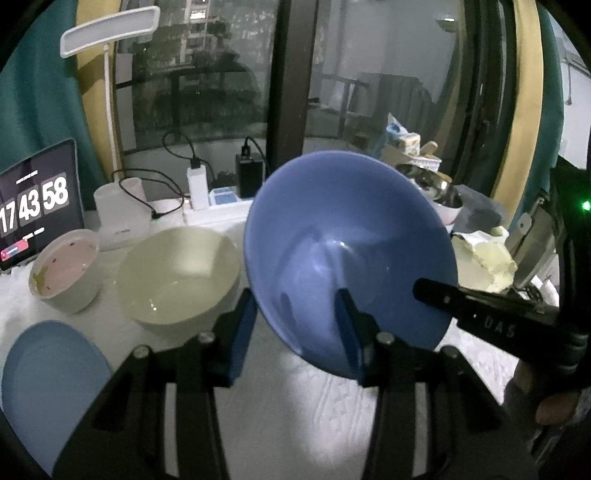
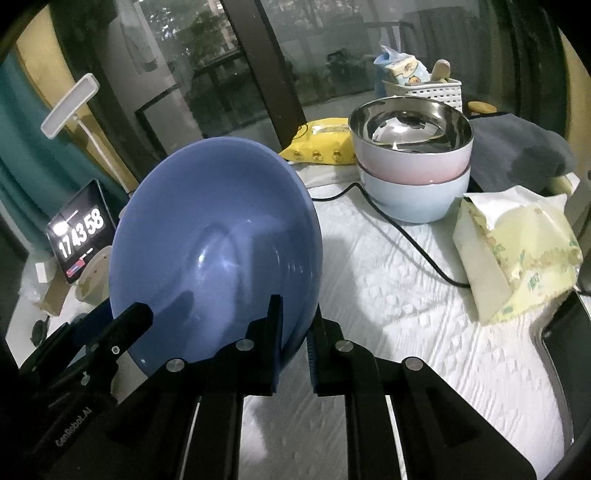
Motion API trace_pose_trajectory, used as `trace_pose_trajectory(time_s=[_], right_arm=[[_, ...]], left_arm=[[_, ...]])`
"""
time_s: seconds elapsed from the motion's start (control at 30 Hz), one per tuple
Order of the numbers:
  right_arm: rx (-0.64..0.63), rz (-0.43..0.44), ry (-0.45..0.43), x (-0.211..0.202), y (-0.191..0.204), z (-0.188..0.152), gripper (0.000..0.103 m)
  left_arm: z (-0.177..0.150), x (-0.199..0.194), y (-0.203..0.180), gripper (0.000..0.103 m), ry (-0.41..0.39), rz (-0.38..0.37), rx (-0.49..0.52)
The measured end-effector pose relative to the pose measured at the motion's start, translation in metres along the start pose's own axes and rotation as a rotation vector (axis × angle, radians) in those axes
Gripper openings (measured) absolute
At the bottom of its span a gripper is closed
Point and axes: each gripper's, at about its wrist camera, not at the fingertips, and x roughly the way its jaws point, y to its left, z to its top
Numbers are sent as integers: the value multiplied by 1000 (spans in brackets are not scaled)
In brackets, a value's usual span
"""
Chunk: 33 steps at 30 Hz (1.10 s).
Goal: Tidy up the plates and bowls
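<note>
A blue bowl is held tilted above the table, its inside facing me; it also shows in the right wrist view. My right gripper is shut on its rim, one finger inside and one outside. My left gripper is open, with the bowl's lower edge between its fingers and not pinched. A cream bowl, a small pink-lined bowl and a light blue plate sit at the left. A steel bowl is stacked in a pink bowl on a pale blue bowl.
A tablet clock, white lamp, chargers and cables stand at the back. A tissue pack, yellow packet, white basket and grey cloth lie at the right. A black cable crosses the white cloth.
</note>
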Motion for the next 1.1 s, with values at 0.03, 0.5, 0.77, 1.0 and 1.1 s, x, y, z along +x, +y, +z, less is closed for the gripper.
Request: trace_pose_trajectory(time_s=[0.03,0.5,0.77,1.0,1.1], right_arm=[[-2,1,-1,-2,2,0,13],[-13,21,10,-28,18,-26,14],[-20,32,51,-33,32,-44,17],[-24,44,73,-39,43,-55,22],[-21,56,89,-40,48,-58,31]], left_arm=[[-1,-2,0,45,-1,0,-2],[-19,-41,7,45,-18,-1,-17],[-30,-58,14,45,-18,3,-29],[-39,-70,21,45,-17,1,-36],[-43,-73,22,45,-10,1,-40]])
